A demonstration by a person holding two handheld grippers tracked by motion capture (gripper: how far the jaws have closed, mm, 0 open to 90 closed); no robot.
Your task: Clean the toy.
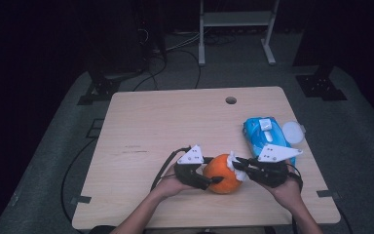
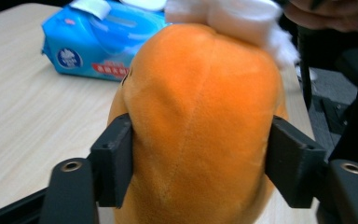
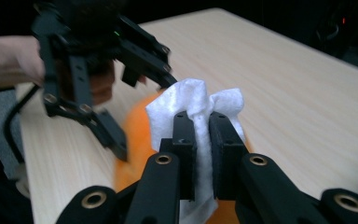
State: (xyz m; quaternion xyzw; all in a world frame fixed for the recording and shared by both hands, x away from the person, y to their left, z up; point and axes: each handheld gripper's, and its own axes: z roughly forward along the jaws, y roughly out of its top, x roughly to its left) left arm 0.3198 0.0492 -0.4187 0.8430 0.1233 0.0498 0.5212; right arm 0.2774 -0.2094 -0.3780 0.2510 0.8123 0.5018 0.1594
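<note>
Orange plush toy (image 1: 222, 173) sitting on wooden table (image 1: 175, 122), near the front edge, slightly right of centre. Left gripper (image 1: 213, 182) clamped on the toy from its left side; in the left gripper view, both black jaws pressed into the plush (image 2: 200, 121), one on each flank, fabric bulging between them. Right gripper (image 1: 234, 164) coming in from the right, jaws drawn together on a white wipe (image 1: 234, 165); in the right gripper view, wipe (image 3: 196, 105) pinched between the two jaws, crumpled folds standing above the tips and a tail hanging below. Wipe resting against the upper right side of the toy, in contact with the plush. Left gripper (image 3: 135, 100) also visible in the right gripper view, beyond the wipe, at the far side of the toy (image 3: 137, 140). Blue wipes pack (image 1: 265, 134) lying on the table to the far right of the toy, well apart from it, flap (image 1: 266, 125) raised. White round lid (image 1: 292, 131) just beside the pack, at its right. Both hands close together over the near part of the table.
</note>
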